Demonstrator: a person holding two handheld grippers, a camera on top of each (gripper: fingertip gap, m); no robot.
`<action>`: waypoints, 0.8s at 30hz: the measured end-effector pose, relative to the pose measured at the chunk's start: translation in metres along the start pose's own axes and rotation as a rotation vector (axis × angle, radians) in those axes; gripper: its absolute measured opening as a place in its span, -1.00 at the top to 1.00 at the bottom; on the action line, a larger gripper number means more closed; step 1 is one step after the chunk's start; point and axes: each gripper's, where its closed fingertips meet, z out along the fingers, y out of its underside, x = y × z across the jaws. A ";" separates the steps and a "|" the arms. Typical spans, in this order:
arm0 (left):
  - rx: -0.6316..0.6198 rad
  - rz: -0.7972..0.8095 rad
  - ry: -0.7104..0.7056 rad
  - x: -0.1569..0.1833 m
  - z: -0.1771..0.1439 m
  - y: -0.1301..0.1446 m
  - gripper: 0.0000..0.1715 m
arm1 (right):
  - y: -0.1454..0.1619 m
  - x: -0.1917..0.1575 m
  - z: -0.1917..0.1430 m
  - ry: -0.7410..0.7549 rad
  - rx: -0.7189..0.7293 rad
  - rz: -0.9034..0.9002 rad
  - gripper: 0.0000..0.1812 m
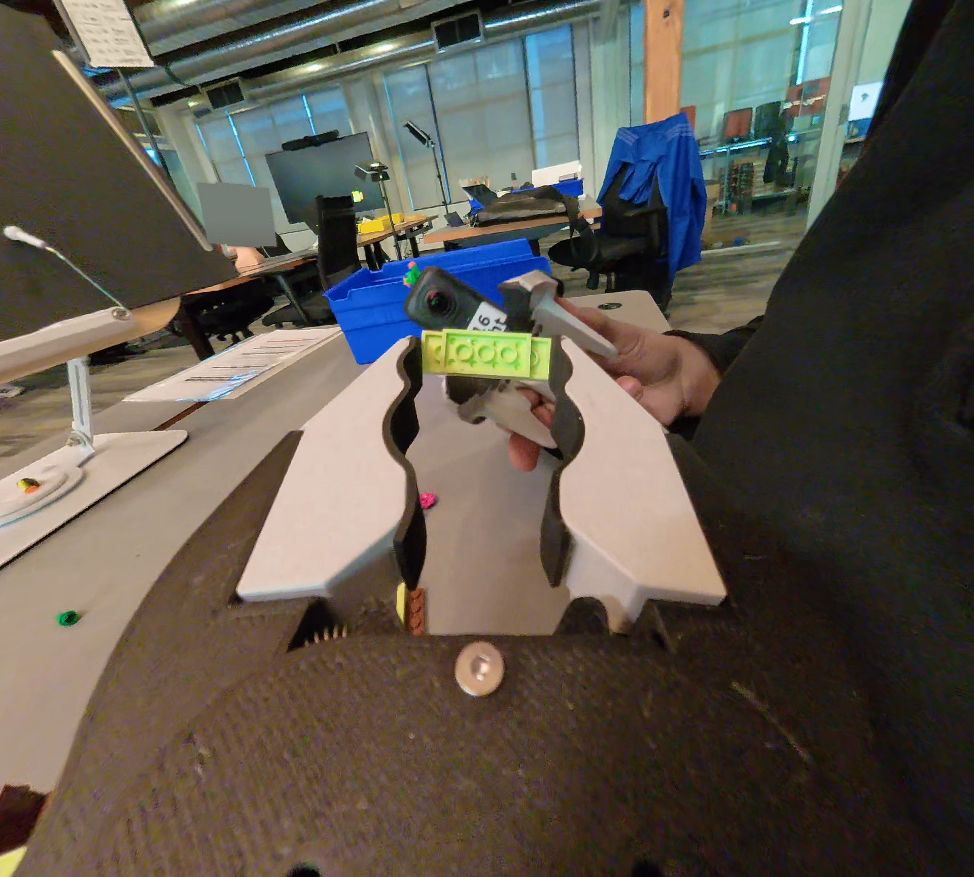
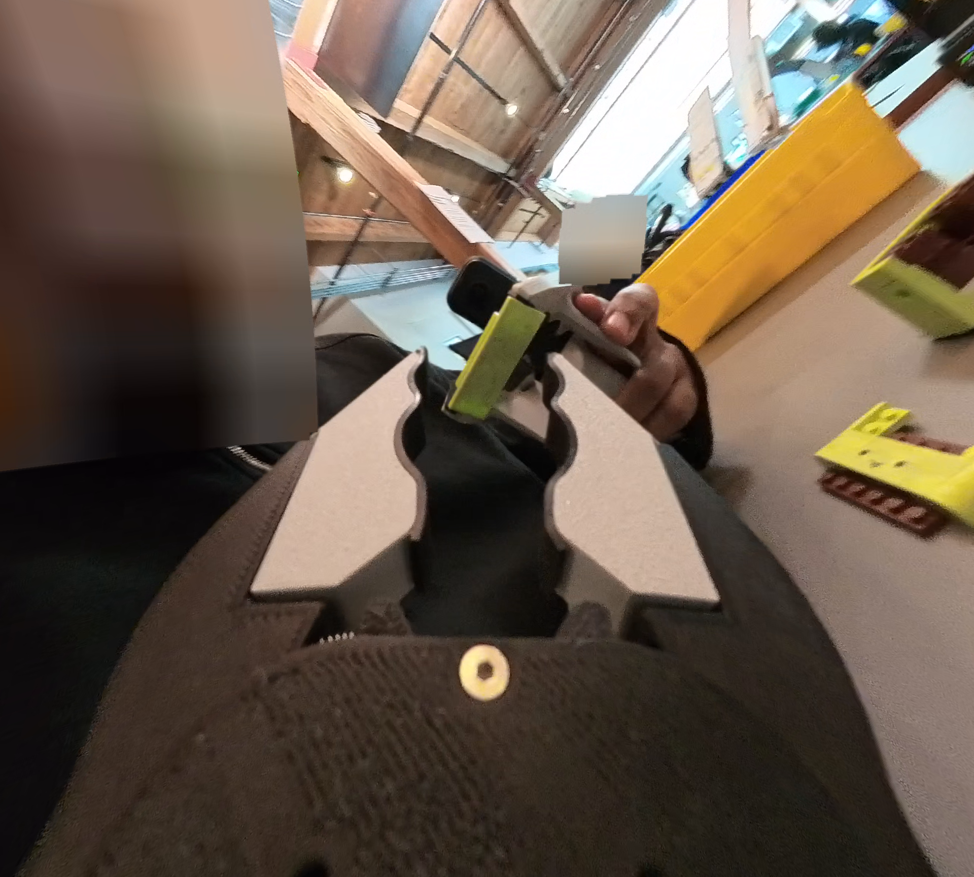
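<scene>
My left gripper (image 1: 486, 356) is shut on a lime green brick (image 1: 485, 353), clamped lengthwise between its fingertips and held above the grey table (image 1: 174, 498). Just behind the brick, the right gripper's camera (image 1: 437, 303) faces me, held by a hand (image 1: 659, 367). In the right wrist view, my right gripper (image 2: 485, 364) is open. The same lime brick (image 2: 495, 356) shows edge-on and tilted between its tips, apart from the left finger. The left gripper's camera (image 2: 477, 290) and the hand holding it (image 2: 648, 361) lie behind the brick.
A blue bin (image 1: 369, 319) stands behind the grippers. A pink piece (image 1: 427, 499), a green piece (image 1: 67, 618) and a brown brick (image 1: 416, 609) lie on the table. A yellow bin (image 2: 780, 230) and two lime-and-brown brick builds (image 2: 896, 461) (image 2: 922, 282) sit at right. A white stand base (image 1: 105, 456) is at left. Both grippers' tips are close together, under 4 cm apart.
</scene>
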 end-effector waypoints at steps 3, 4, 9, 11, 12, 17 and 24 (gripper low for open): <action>0.006 0.016 0.019 0.006 0.002 -0.001 0.44 | 0.003 -0.005 0.002 -0.074 0.001 0.083 0.68; 0.010 0.013 0.024 0.007 0.003 -0.001 0.44 | 0.003 -0.006 0.002 -0.087 0.003 0.096 0.69; 0.018 -0.009 0.042 0.009 0.003 -0.002 0.44 | 0.005 -0.003 0.002 -0.058 -0.008 0.081 0.80; 0.014 -0.003 0.039 0.009 0.003 -0.001 0.44 | 0.005 -0.003 0.001 -0.049 -0.014 0.071 0.80; 0.013 0.000 0.034 0.009 0.003 -0.001 0.45 | 0.004 -0.002 0.000 -0.037 -0.015 0.057 0.81; -0.019 -0.145 0.011 0.000 0.002 0.007 0.37 | -0.006 0.004 -0.007 0.120 -0.003 -0.167 0.85; 0.049 -0.806 0.276 -0.010 -0.005 0.001 0.37 | 0.004 0.015 -0.007 0.346 -0.144 -0.538 0.85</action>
